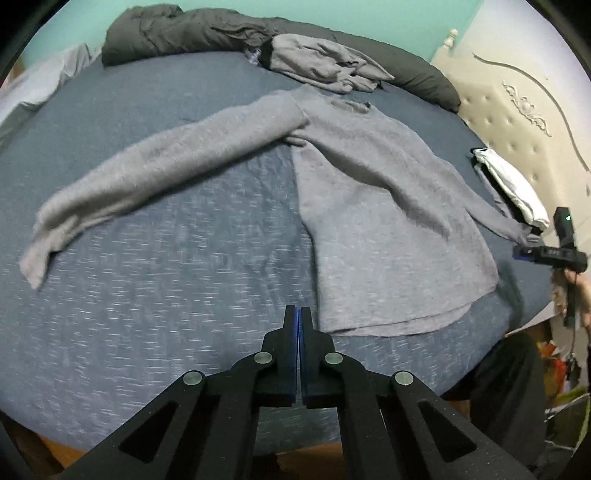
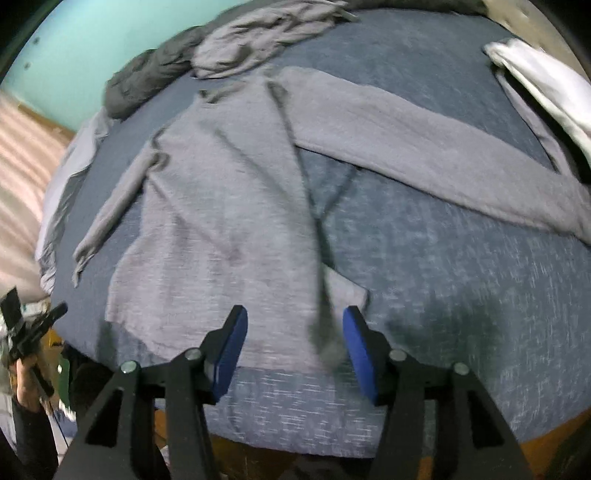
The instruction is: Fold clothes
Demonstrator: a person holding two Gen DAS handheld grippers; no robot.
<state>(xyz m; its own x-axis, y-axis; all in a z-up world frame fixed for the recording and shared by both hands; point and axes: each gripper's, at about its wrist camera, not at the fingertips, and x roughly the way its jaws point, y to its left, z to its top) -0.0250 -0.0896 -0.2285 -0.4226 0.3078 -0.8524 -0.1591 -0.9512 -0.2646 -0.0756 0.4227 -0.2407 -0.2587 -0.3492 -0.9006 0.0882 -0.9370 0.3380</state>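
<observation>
Now your left gripper (image 1: 299, 314) hangs over the near edge of the bed (image 1: 155, 280), its blue-lined jaws pressed together on nothing, just beside the hem of the grey sweater (image 1: 373, 206). That sweater lies flat on the blue sheet, its body running from the near edge toward the far side, one long sleeve (image 1: 147, 173) stretched out toward the bed's left edge and the other trailing toward the right edge. Your right gripper (image 2: 295, 343) hovers above the sweater's hem near the same near edge, jaws standing apart; a blurred fold of grey cloth (image 2: 328, 332) lies between the pads, and whether it touches them cannot be told. Along the far edge sit a crumpled grey garment (image 1: 325, 62) and a dark rolled duvet (image 1: 184, 33). Near the right edge, by the tufted headboard (image 1: 517, 122), rests a folded white-and-grey stack (image 1: 513, 188).
</observation>
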